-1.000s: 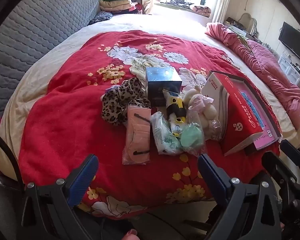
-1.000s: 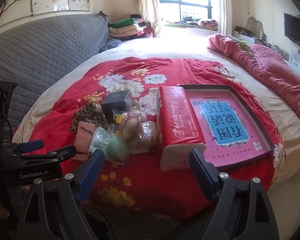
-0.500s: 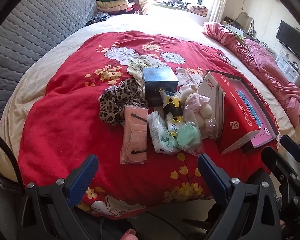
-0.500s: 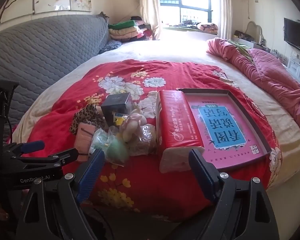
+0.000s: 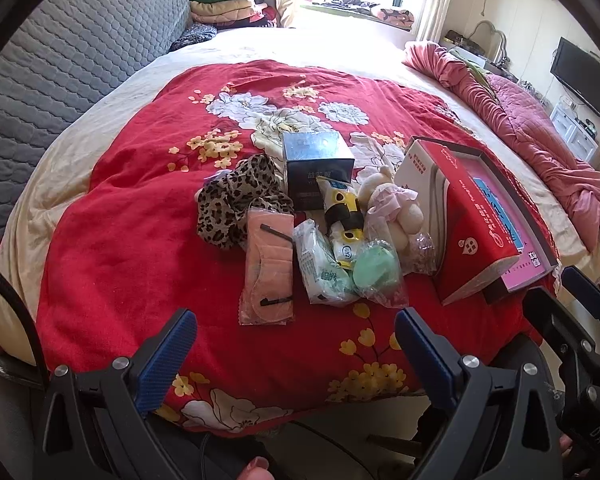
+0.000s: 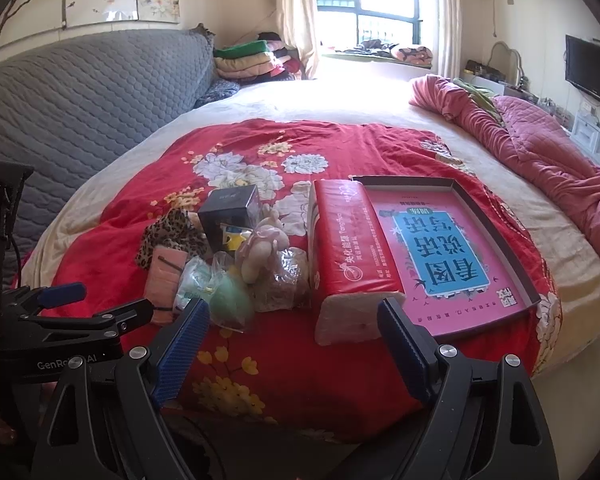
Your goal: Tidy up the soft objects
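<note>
my left gripper [image 5: 296, 344] hangs with its fingers spread wide and empty at the near edge of the red quilt [image 5: 112, 248], and the heap of soft things lies ahead of it, apart from the tips: pink pouch [image 5: 269, 264], leopard cloth [image 5: 236, 200], green puff [image 5: 376, 268] and plush toy [image 5: 396, 208]. my right gripper [image 6: 294, 336] is parted too, holding nothing, with the tissue pack [image 6: 348, 256] just past its tips and the tray [image 6: 496, 240] beside that.

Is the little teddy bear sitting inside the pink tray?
No, the plush bear lies on the red blanket left of the red tissue pack, outside the pink tray.
</note>
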Motion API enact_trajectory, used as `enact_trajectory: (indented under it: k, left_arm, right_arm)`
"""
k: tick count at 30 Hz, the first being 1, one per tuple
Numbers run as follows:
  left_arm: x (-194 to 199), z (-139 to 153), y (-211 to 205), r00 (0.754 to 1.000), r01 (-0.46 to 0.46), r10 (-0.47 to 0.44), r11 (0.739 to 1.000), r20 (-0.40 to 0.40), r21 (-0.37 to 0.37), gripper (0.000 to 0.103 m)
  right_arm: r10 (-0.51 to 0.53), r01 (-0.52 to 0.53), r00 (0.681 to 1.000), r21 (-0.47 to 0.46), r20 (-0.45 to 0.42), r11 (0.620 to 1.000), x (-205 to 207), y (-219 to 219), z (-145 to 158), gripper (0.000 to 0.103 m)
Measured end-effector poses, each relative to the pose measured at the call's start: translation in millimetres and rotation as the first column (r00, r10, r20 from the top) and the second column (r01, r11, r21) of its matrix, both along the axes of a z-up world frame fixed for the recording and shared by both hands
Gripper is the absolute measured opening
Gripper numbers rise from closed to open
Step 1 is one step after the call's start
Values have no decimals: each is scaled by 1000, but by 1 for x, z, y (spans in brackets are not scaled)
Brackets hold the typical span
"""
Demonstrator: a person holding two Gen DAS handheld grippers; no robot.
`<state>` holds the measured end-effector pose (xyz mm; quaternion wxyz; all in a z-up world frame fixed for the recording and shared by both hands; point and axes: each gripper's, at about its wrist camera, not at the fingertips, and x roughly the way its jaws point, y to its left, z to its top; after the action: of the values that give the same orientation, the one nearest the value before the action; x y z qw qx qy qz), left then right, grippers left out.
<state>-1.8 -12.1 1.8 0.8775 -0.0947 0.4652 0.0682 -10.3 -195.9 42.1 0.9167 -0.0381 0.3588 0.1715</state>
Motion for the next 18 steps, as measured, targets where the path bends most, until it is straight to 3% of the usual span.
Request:
enact_trajectory:
  k: [18]
  left_arm:
    - [-1, 1, 1, 1000, -2, 2, 1000, 3, 1, 100]
  right_arm:
    - [-4, 4, 1000, -1, 6, 1000, -1, 0, 1, 87]
